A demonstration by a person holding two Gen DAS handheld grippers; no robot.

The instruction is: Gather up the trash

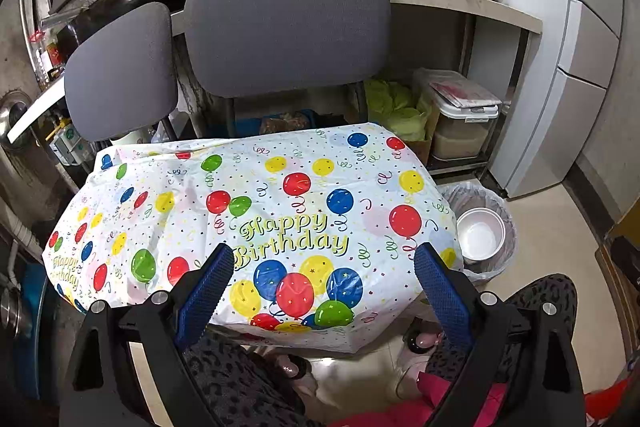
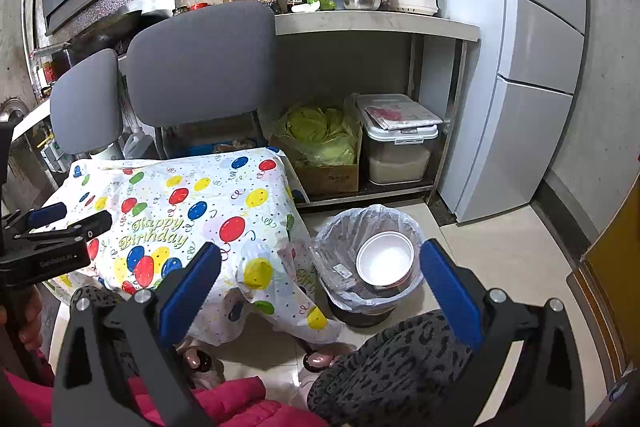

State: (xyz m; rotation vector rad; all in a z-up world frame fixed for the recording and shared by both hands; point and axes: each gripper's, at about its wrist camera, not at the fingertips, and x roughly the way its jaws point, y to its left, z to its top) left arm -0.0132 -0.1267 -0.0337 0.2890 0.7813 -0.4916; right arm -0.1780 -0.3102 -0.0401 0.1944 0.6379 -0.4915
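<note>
The white bowl [image 2: 385,258] sits inside the trash bin [image 2: 340,291], resting on dark scraps within the clear plastic liner (its inside looks clean and bare), and the bin stands on the tiled floor [image 2: 500,259] just beside the corner of the surface [image 1: 280,187] draped in the balloon-print "Happy Birthday" cloth. Your right gripper [image 2: 320,283] hangs above the gap between that cloth's hanging edge and the bin, its blue-padded fingers [image 2: 450,287] spread wide with nothing between them. Your left gripper [image 1: 324,291] hovers over the near edge of the cloth, likewise released and empty. Behind the surface stand two grey chairs [image 1: 288,27], and beyond them a counter [image 2: 376,23] carrying bottles and a white cooker, with a storage box [image 2: 400,139] and a carton of greens [image 2: 324,147] underneath.
</note>
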